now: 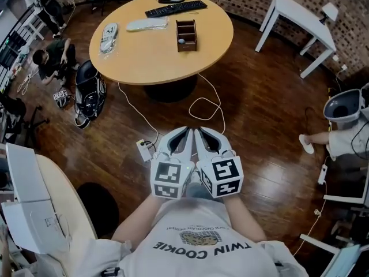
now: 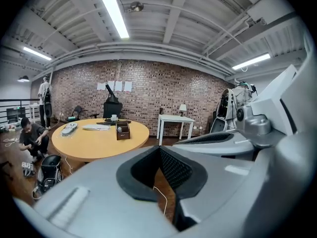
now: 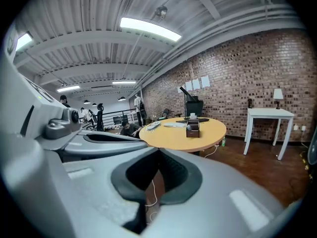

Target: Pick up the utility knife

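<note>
Beyond dark wooden floor [image 1: 259, 114] with a white power strip [image 1: 144, 150], the round tan bench [image 1: 144, 59] holds a brown wooden box [image 1: 186, 34] and a black keyboard [image 1: 176, 8]. Jaws of left gripper [image 1: 185, 133] and right gripper [image 1: 200, 133] are closed and empty; the utility knife cannot be made out.

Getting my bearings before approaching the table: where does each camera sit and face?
Head view: on the person's head, looking steeply down at the round table; shows shirt, left claw and right claw side by side.
Left gripper view: on the left claw, facing table and brick wall; own shut jaws below, right claw at right.
Right gripper view: on the right claw, facing the table; own shut jaws below, left claw at left.
Shared: all three show the table's brown box.
</note>
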A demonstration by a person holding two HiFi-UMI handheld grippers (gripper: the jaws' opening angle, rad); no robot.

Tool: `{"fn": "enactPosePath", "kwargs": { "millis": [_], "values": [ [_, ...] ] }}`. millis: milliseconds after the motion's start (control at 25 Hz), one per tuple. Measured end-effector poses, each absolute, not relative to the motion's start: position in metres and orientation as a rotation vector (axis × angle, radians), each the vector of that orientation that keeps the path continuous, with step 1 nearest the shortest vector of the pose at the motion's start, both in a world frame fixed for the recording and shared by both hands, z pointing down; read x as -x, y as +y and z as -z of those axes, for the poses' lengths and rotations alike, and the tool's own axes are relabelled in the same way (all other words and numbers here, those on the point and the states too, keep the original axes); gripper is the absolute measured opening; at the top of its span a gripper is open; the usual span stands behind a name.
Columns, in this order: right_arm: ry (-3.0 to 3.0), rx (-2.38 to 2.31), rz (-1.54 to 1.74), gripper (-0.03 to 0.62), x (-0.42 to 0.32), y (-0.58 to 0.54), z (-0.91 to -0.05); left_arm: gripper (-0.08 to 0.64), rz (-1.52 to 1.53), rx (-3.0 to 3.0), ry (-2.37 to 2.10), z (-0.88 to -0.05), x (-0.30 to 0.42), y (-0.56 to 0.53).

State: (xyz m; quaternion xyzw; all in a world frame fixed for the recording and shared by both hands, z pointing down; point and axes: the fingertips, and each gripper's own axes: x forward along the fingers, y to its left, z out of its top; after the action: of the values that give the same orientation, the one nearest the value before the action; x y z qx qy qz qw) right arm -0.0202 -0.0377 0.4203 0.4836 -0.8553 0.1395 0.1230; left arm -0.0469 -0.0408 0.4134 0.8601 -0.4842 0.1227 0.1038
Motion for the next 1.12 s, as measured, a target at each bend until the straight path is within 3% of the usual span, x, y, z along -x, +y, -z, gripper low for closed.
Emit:
{"fn": "enactPosePath", "kwargs": {
  "millis": [520,1120],
  "values": [
    [-2.550,-1.367,-0.416,0.000,-0.023,-0.113,-0.421,0.006,-0.399,-2.531,-1.506,-0.411,0.001,-0.114],
    [-2.554,-1.374,-0.397,0.000,-0.026,-0.184,-0.423,0.006,-0.389,-2.527,-1.523,-0.415,0.002,-0.185]
  ]
}}
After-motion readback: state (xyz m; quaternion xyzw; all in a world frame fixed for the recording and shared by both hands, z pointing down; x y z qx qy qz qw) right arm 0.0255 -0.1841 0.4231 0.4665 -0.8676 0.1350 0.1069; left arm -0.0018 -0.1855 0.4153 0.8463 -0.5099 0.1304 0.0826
